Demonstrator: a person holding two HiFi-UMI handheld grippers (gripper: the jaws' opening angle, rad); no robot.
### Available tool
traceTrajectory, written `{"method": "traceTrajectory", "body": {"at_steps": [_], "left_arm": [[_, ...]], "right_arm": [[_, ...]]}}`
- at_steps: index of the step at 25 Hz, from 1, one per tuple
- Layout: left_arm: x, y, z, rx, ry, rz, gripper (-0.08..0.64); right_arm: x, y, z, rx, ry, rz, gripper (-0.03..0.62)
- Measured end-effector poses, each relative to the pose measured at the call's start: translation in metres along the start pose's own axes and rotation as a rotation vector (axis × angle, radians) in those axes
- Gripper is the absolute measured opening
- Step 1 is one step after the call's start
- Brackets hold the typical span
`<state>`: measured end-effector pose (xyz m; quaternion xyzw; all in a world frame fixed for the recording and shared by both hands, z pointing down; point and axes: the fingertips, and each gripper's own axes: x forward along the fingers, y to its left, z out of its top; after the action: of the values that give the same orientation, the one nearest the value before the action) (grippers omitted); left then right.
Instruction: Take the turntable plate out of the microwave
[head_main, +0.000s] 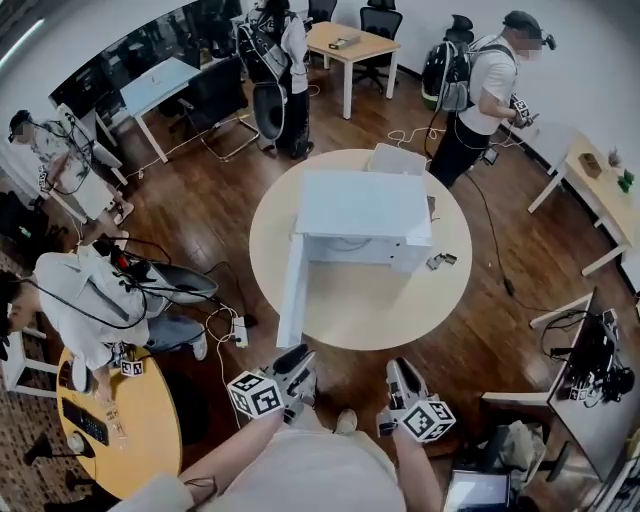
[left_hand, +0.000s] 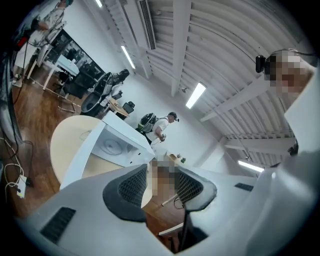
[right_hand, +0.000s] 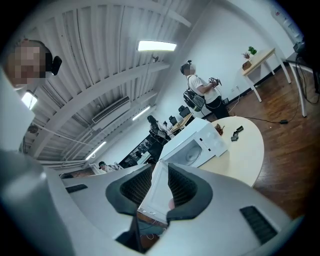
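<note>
A white microwave stands on the round cream table, its door swung open toward me on the left. Its top hides the inside in the head view. The glass turntable plate lies flat inside the cavity in the left gripper view, and the plate also shows in the right gripper view. My left gripper and right gripper hang side by side short of the table's near edge, pointing at the microwave. Both the left gripper and the right gripper are open with nothing between their pads.
Small dark objects lie on the table right of the microwave, and a white box sits behind it. A power strip with cables lies on the floor at the left. A yellow round table and several people stand around.
</note>
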<state>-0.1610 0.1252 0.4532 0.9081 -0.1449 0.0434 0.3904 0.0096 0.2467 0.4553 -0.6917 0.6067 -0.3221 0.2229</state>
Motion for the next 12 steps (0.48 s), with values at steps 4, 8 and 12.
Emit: {"method": "traceTrajectory", "body": {"at_steps": [4, 8, 12], "left_arm": [[0.021, 0.000, 0.012, 0.019, 0.021, -0.048, 0.144], [0.036, 0.005, 0.021, 0.042, 0.047, -0.083, 0.144], [0.047, 0.012, 0.026, 0.063, 0.083, -0.108, 0.144]], "right_arm": [[0.014, -0.001, 0.004, -0.012, -0.006, -0.026, 0.084], [0.030, -0.001, 0.010, -0.020, -0.025, -0.045, 0.084], [0.039, -0.002, 0.012, -0.015, -0.050, -0.068, 0.084]]}}
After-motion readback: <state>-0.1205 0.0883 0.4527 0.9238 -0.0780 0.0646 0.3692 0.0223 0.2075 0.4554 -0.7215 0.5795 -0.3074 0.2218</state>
